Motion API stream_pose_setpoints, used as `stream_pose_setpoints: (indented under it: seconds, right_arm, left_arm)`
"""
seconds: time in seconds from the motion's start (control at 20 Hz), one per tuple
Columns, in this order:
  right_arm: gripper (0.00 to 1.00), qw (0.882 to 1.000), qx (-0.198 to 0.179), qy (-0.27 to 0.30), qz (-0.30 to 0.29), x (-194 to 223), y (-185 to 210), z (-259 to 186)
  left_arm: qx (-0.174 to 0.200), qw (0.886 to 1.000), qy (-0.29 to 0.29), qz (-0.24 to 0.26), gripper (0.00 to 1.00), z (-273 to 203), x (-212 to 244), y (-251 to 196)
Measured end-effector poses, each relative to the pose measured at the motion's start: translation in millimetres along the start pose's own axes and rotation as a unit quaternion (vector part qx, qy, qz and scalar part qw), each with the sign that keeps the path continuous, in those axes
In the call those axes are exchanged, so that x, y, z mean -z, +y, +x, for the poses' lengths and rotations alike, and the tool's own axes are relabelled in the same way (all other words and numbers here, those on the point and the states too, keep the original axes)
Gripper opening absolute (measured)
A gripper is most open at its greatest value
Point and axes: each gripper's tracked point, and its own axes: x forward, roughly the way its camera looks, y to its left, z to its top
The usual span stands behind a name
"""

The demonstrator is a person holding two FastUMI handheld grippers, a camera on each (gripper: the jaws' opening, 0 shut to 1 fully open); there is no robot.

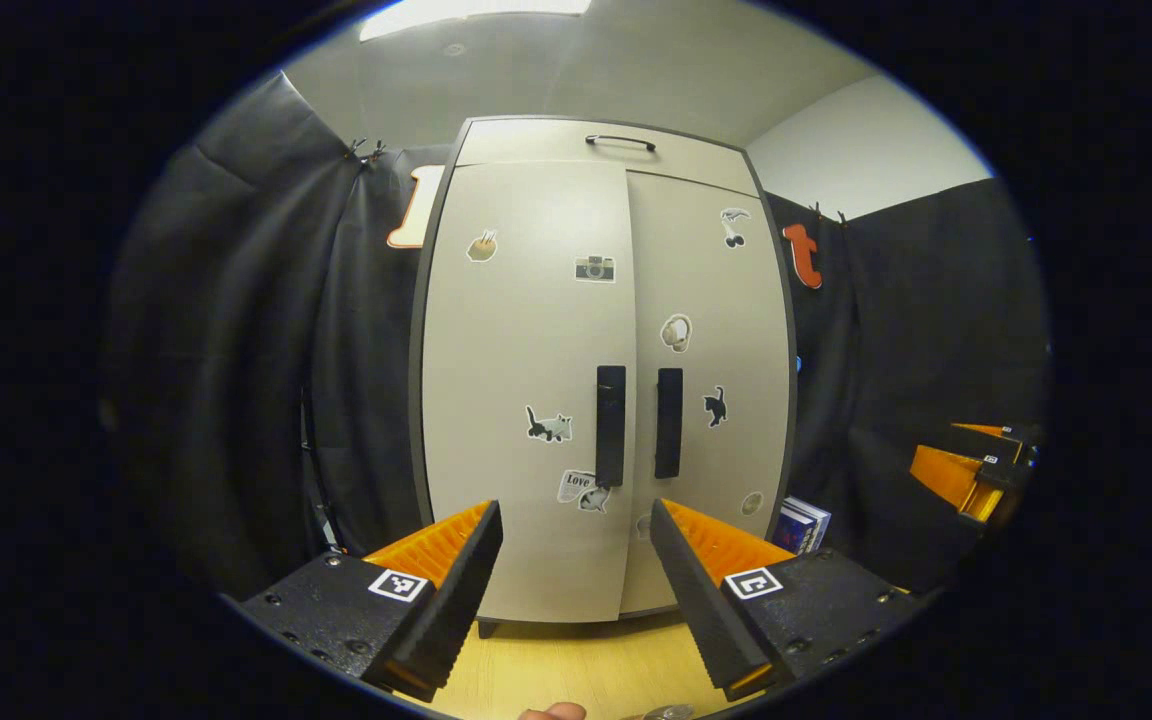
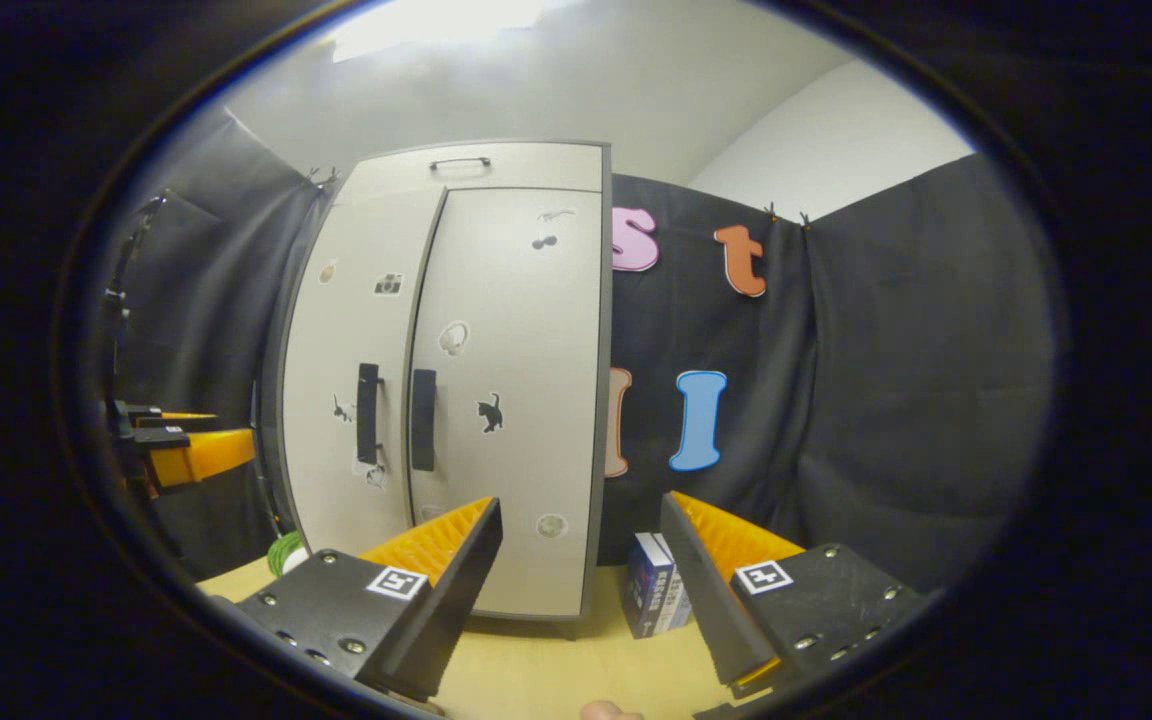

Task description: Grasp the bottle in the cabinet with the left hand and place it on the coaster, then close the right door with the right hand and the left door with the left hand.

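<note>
Cabinet (image 1: pixel 604 380) doors shut, left hand-held gripper (image 1: pixel 576 590) and right hand-held gripper (image 2: pixel 581 590) both wide open, holding nothing, near its front edge

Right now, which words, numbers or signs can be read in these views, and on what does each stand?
"Love": on a sticker low on the left door.
Box: print too small to read.
Left gripper and right gripper: square code markers, no words.
</note>
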Motion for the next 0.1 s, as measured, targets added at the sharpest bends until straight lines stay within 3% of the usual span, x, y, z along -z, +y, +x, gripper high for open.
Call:
stream_pose_setpoints:
  seconds: [0.1]
  right_arm:
    - [0.96,1.0,-0.001,-0.001,0.005,0.1,-1.3,0.2]
  left_arm:
    - [-0.002,1.0,0.003,0.0,0.93,0.1,0.5,0.8]
